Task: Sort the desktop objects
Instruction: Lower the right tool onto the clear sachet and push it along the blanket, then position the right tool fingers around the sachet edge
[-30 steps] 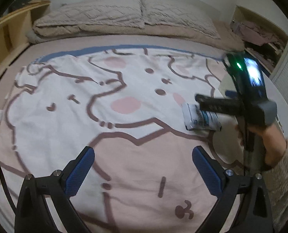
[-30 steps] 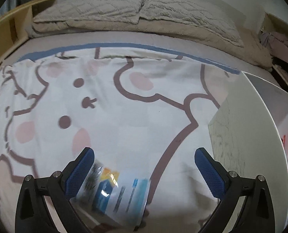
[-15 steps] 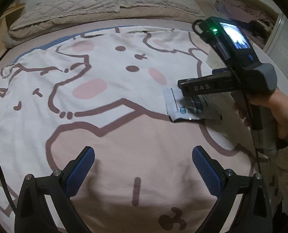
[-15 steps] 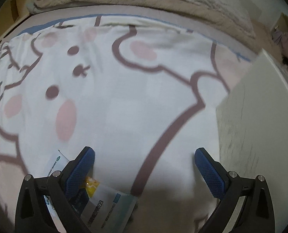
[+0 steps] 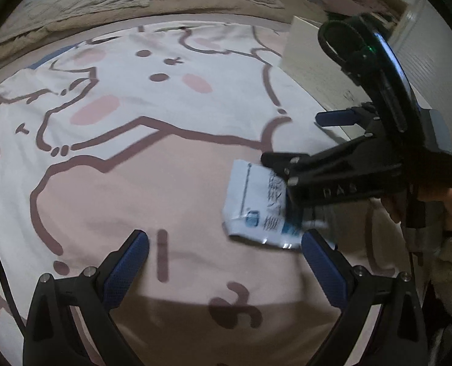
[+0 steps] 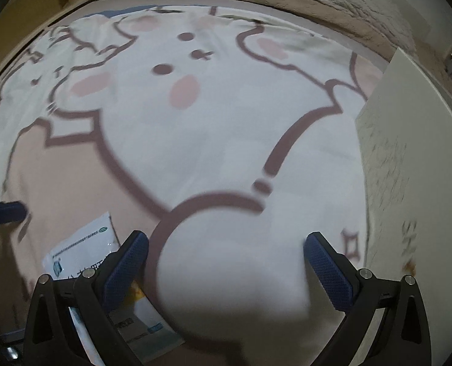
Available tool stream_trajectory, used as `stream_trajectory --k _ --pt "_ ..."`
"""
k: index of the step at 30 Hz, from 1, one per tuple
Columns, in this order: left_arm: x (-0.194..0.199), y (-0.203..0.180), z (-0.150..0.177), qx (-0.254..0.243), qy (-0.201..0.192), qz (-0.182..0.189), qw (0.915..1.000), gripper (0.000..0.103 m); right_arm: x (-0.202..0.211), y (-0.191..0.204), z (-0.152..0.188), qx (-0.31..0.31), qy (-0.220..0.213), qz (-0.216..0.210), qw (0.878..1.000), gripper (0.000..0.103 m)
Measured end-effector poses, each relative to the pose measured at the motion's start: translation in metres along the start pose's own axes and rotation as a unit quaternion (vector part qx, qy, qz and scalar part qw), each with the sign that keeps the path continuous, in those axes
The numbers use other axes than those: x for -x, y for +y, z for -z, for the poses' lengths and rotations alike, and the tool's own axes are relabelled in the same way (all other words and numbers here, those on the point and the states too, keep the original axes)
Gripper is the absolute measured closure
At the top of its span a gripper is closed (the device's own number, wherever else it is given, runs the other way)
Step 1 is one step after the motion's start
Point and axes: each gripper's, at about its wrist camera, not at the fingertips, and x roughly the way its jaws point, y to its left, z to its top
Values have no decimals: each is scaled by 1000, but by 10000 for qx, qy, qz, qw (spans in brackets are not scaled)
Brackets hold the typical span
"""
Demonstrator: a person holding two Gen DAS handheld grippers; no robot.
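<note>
Packet [image 5: 256, 204], white with blue print, lies flat on the cartoon-print bedspread [image 5: 152, 183]. My right gripper [image 6: 226, 262] hangs over the sheet with fingers spread wide, nothing between them; the packet sits just outside and partly beneath my left-hand finger [image 6: 125, 268]. My left gripper [image 5: 226, 262] is also wide and empty, the packet near its right fingertip. White board [image 6: 414, 152] at right.

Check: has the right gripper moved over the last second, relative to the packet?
Yes. In the right wrist view, the right gripper has shifted right of the white packet, which now lies outside its left finger on the cartoon blanket.
</note>
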Motion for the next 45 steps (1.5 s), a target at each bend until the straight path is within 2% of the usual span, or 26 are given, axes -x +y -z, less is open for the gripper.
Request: stream_trajectory --k 2,7,14,20,23,30,35,39,41,45 --pt "1 -5 3 -144 2 -11 9999 3 3 -2 11 -143 49 -181 9997 0" --pt "4 -15 14 -516 -10 -52 9987 3 13 6 36 -138 68 -205 9997 0" --pt "8 -23 28 -796 3 109 9968 3 24 10 47 -295 110 -269 9991 0" --pt "15 -40 44 -1151 96 636 9913 3 33 10 60 -467 86 -377 9982 0" --pt "16 -48 50 -1312 159 781 9882 3 39 6 66 -610 50 -428 9972 0" --pt "21 -55 54 -1235 388 1420 9814 3 64 -11 86 -924 -172 -462 9945 0" --pt "24 -67 58 -1326 684 1769 9728 3 81 -27 100 -1242 -481 -330 9905 0" --pt "27 -78 63 -1320 934 2243 9610 3 87 -34 110 -1425 -520 -454 9874 0" --pt "28 -82 63 -1329 958 2290 9596 3 89 -34 114 -1485 -497 -591 9859 0" --pt "24 -77 56 -1175 897 2220 9638 3 89 -27 121 -1587 -403 -939 9820 0"
